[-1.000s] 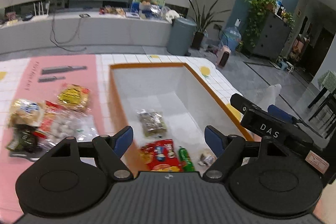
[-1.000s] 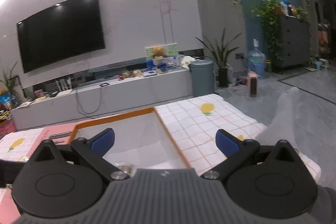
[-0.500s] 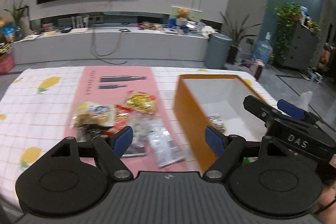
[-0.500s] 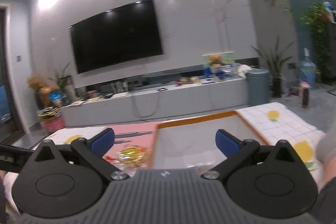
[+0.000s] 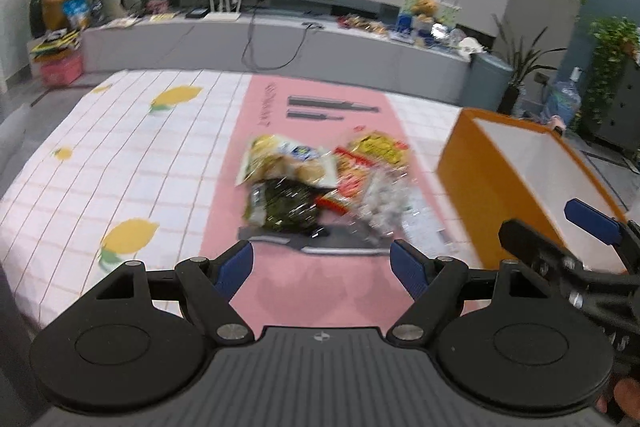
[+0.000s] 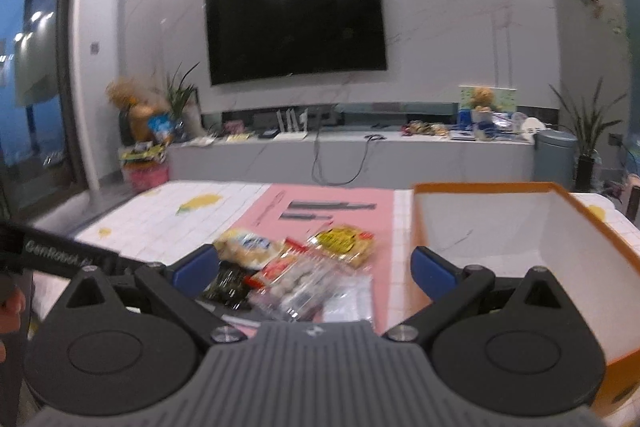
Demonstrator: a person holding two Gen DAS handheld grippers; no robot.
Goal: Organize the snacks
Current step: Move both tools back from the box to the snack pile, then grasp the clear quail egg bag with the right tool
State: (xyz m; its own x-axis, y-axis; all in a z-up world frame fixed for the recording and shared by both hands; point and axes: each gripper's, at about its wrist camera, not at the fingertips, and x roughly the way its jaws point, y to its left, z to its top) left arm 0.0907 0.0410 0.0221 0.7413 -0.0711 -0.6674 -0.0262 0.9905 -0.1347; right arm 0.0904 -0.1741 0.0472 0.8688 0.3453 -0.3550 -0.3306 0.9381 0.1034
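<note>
A pile of snack packets (image 5: 320,183) lies on the pink mat (image 5: 320,287): a pale bread bag (image 5: 288,163), a dark seaweed pack (image 5: 288,207), a yellow pack (image 5: 378,147) and a clear bag of white balls (image 5: 384,203). The pile also shows in the right wrist view (image 6: 304,271). The orange box (image 5: 460,171) with a white inside stands to the right; it also shows in the right wrist view (image 6: 520,227). My left gripper (image 5: 322,269) is open and empty, just short of the pile. My right gripper (image 6: 316,267) is open and empty, above the pile's near edge.
The table has a white checked cloth with lemon prints (image 5: 128,163). A grey TV bench (image 6: 360,155) and a wall TV (image 6: 296,23) stand behind. A grey bin (image 5: 486,83) and plants are at the back right. The right gripper's body (image 5: 560,259) shows beside the box.
Both grippers have swung left, from over the orange box to facing the snack pile on the pink mat. Both stay open and empty.
</note>
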